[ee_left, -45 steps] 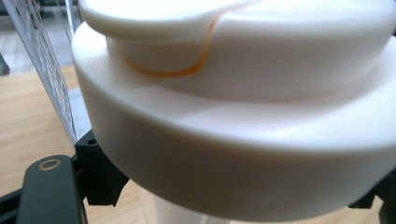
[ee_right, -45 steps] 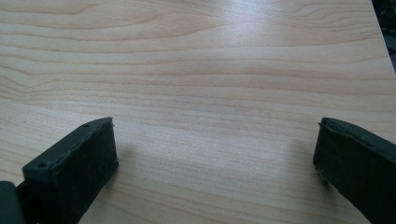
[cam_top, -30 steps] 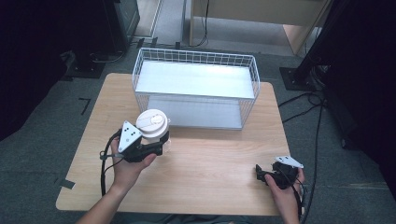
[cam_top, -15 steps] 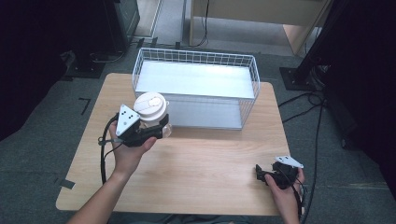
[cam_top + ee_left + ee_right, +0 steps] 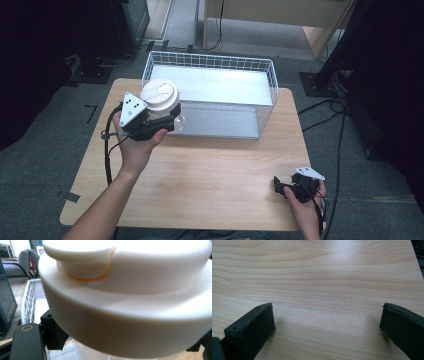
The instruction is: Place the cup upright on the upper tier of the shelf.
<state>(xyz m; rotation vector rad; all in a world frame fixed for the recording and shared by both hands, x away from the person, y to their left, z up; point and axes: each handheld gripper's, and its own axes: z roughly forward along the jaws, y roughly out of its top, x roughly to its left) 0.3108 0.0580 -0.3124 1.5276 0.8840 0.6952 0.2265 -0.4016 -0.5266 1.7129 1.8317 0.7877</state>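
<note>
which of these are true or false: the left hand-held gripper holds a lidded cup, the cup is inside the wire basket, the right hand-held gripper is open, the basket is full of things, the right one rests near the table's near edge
1. The left hand-held gripper is shut on the clear plastic cup with a white lid. True.
2. The cup stands inside the white wire basket. False: it is held up in the air beside the basket's left front corner.
3. The right hand-held gripper has its jaws wide apart with nothing between them. True.
4. The basket is full of things. False: its pale floor shows bare.
5. The right hand-held gripper sits low at the near right part of the light wooden table. True.
</note>
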